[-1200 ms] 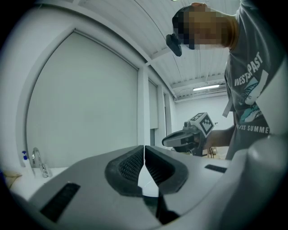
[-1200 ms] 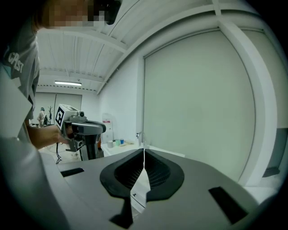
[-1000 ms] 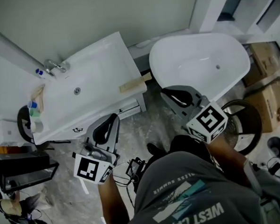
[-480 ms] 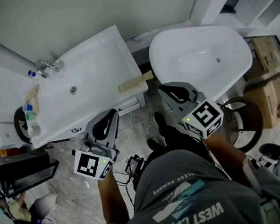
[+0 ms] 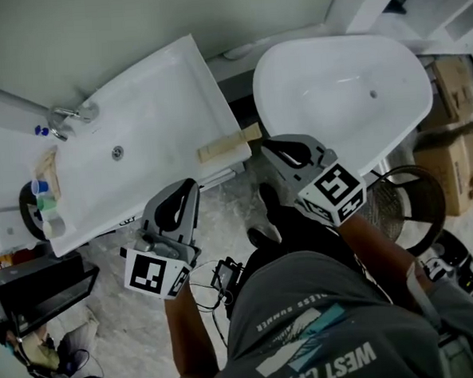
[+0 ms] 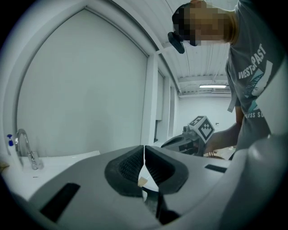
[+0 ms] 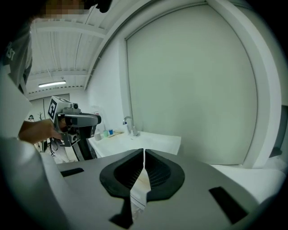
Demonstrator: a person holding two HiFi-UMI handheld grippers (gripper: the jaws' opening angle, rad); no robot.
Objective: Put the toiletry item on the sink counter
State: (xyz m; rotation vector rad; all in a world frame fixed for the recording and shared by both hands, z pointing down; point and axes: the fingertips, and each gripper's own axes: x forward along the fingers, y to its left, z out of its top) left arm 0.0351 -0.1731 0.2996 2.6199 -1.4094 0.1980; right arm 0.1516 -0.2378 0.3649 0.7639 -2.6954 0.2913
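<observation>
Both pairs of jaws are closed with nothing between them. The left gripper (image 6: 144, 155) shows its dark pads meeting along a thin seam in its own view, and the right gripper (image 7: 144, 164) shows the same in its view.

From the head view both tools hang low in the middle of the frame, over the mottled floor (image 5: 124, 311) in front of the person's grey shirt (image 5: 325, 330). The white sink surface (image 5: 159, 101) runs diagonally across the upper left, with a faucet (image 5: 61, 123) at its far edge. The toiletry containers (image 5: 46, 205) — a few small cups or bottles — stand in a row at the left end of that surface, well apart from either gripper. A pale wooden block (image 5: 224, 150) lies at the surface's right end.

Only the head view shows the oval bathtub (image 5: 326, 83) at upper right and the cardboard boxes (image 5: 459, 170) along the right edge.

The right gripper view — unlike the left — takes in the containers as small blue and green shapes near the faucet, with the other gripper at the left of the frame. The left gripper view catches the faucet at its far left, but not the containers.
</observation>
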